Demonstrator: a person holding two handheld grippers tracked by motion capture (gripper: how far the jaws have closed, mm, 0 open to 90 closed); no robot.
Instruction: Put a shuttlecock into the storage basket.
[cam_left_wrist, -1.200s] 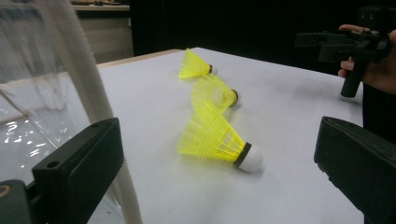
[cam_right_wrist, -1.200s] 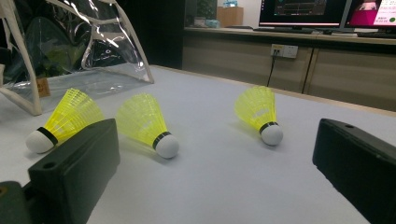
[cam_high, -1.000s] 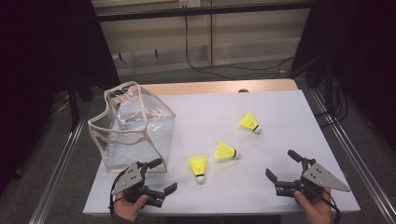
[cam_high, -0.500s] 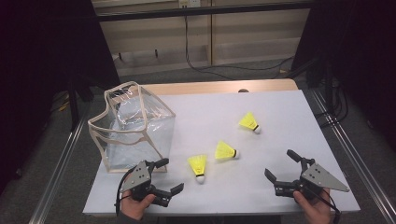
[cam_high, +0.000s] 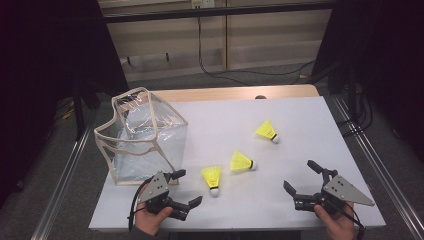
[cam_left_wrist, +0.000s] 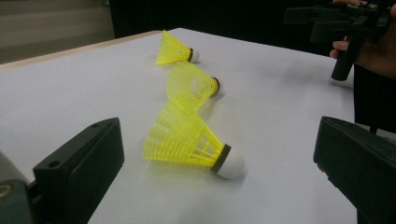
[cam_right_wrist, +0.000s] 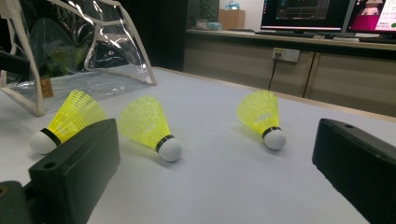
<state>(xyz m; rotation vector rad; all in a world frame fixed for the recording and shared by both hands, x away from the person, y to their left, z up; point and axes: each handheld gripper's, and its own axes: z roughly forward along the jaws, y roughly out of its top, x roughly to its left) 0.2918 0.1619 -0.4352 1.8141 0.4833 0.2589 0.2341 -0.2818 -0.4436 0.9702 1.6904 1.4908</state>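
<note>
Three yellow shuttlecocks with white cork tips lie on the white table (cam_high: 300, 125). The near one (cam_high: 212, 176) (cam_left_wrist: 187, 140) lies just right of my left gripper (cam_high: 189, 187), which is open, its jaws on either side of the shuttlecock but apart from it. The middle one (cam_high: 241, 162) (cam_right_wrist: 147, 123) and the far one (cam_high: 266, 130) (cam_right_wrist: 261, 114) lie farther back. Near the front right edge my right gripper (cam_high: 299, 174) is open with nothing between its jaws, pointing left at the shuttlecocks.
A clear plastic bag with beige trim (cam_high: 142, 137) (cam_right_wrist: 70, 46) stands open-topped at the table's left, just behind my left gripper. Dark screens flank the table. Monitors (cam_right_wrist: 303, 14) and a cabinet stand beyond the far edge.
My left gripper has moved a little to the right and forward, closer to the near shuttlecock. The right gripper and the shuttlecocks have stayed put.
</note>
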